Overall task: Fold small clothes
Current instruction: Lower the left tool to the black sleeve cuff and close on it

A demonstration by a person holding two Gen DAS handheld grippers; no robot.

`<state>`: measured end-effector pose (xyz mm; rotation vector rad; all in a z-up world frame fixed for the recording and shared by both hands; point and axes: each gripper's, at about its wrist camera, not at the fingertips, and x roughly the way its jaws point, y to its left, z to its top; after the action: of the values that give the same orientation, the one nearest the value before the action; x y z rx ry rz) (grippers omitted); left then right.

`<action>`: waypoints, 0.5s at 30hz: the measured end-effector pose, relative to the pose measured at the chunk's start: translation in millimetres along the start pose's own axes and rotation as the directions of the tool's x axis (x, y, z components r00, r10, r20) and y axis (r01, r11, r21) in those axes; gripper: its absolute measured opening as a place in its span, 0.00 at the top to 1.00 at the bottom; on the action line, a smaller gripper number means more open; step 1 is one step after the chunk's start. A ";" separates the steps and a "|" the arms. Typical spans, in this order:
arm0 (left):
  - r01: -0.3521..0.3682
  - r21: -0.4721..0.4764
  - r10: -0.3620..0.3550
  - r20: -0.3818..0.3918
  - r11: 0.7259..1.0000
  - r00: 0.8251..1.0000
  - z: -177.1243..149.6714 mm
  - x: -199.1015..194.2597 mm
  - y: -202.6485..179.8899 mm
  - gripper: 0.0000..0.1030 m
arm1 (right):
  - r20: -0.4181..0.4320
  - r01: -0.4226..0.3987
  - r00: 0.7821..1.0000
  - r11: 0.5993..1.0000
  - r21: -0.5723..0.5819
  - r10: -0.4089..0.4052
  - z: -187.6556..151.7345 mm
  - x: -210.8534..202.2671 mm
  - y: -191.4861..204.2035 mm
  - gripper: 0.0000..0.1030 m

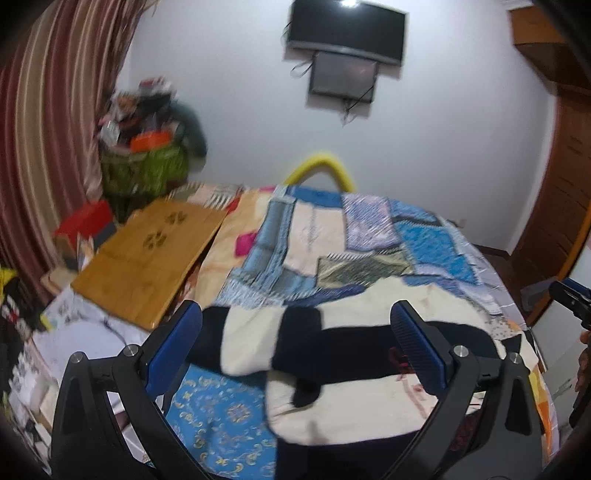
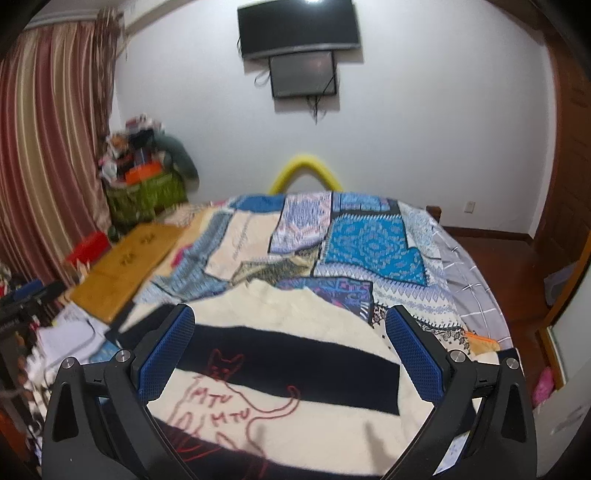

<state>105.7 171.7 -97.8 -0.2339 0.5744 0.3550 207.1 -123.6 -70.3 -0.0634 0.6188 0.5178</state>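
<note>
Between the wide-spread blue fingers (image 2: 168, 360) of the right gripper (image 2: 291, 360) lies a cream-and-black sweater (image 2: 303, 354), flat on the patchwork bed (image 2: 373, 247). Left gripper (image 1: 297, 343) likewise gapes wide, empty, level above the sweater's bunched sleeve (image 1: 295, 343).

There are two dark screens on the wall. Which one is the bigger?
The upper screen, mounted near the ceiling, is the bigger. The lower screen hangs directly beneath it, clearly narrower, with loose cables dangling at its sides.
</note>
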 end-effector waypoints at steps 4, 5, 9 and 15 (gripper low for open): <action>-0.048 -0.051 0.044 -0.080 0.998 0.996 -7.3 32.2 28.5 0.00 | -0.090 -0.047 0.995 0.999 0.007 0.047 2.7 26.2 -6.6 0.00; -0.064 -0.060 0.058 -0.098 0.996 0.993 -9.2 40.1 34.8 0.00 | -0.112 -0.051 0.992 0.999 0.004 0.051 2.1 32.8 -7.3 0.00; -0.127 -0.072 0.110 -0.203 0.989 0.973 -20.2 74.9 58.1 0.00 | -0.180 -0.065 0.982 0.998 -0.023 0.059 -0.8 58.9 -6.8 0.01; -0.175 -0.151 0.113 -0.347 0.973 0.931 -42.3 123.2 93.9 0.02 | -0.286 -0.098 0.955 0.995 -0.031 0.086 -7.0 99.1 -3.9 0.02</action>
<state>144.8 276.4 -213.0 -0.4327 0.9029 0.5163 273.8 -84.3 -132.8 -0.1536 0.8947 0.6188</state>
